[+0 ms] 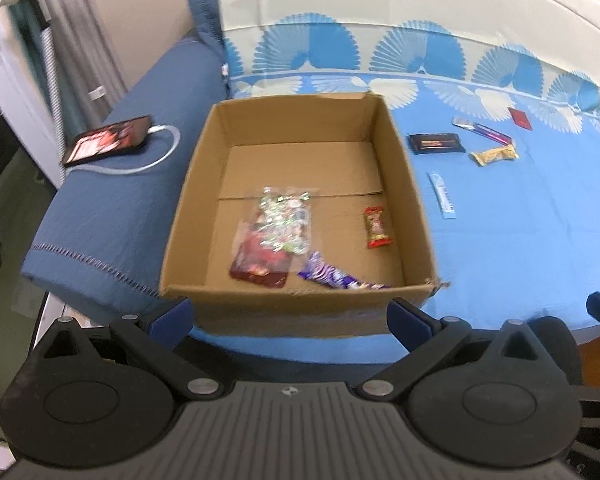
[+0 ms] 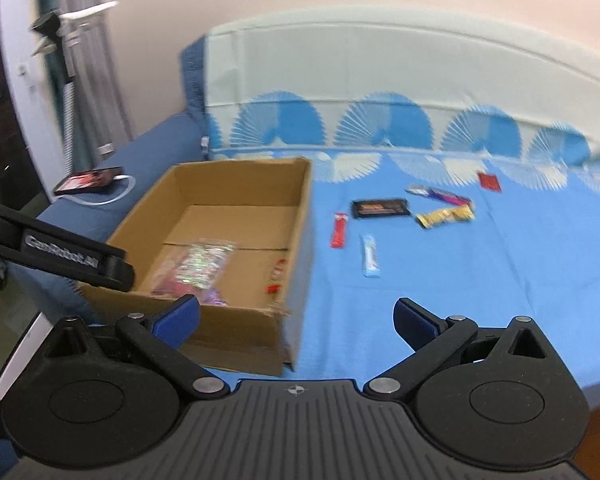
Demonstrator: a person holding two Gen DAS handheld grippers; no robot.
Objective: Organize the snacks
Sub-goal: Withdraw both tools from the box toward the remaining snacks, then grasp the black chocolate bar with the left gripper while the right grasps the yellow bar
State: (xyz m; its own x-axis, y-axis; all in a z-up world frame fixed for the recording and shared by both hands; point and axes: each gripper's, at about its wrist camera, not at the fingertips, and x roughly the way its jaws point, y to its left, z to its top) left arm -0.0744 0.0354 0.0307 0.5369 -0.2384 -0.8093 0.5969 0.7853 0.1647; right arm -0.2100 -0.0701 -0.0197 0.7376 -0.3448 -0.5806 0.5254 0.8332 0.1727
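An open cardboard box (image 1: 404,184) (image 2: 300,216) stands on the blue bed cover. Inside lie a shiny clear packet (image 1: 284,220) over a dark red packet (image 1: 260,268), a purple wrapper (image 1: 332,276) and a small red candy (image 1: 377,228). On the cover to the right lie a black bar (image 2: 380,208), a yellow bar (image 2: 444,216), a purple bar (image 2: 440,194), a red stick (image 2: 339,230), a light blue stick (image 2: 370,256) and a small red packet (image 2: 489,181). My left gripper (image 1: 290,316) is open and empty before the box's near wall. My right gripper (image 2: 296,316) is open and empty over the box's near right corner.
A phone (image 1: 108,140) with a white cable (image 1: 156,160) lies on the dark blue armrest left of the box. The sofa back (image 2: 380,80) rises behind. The left gripper's body (image 2: 60,256) shows at the left of the right wrist view. A door and floor are on the far left.
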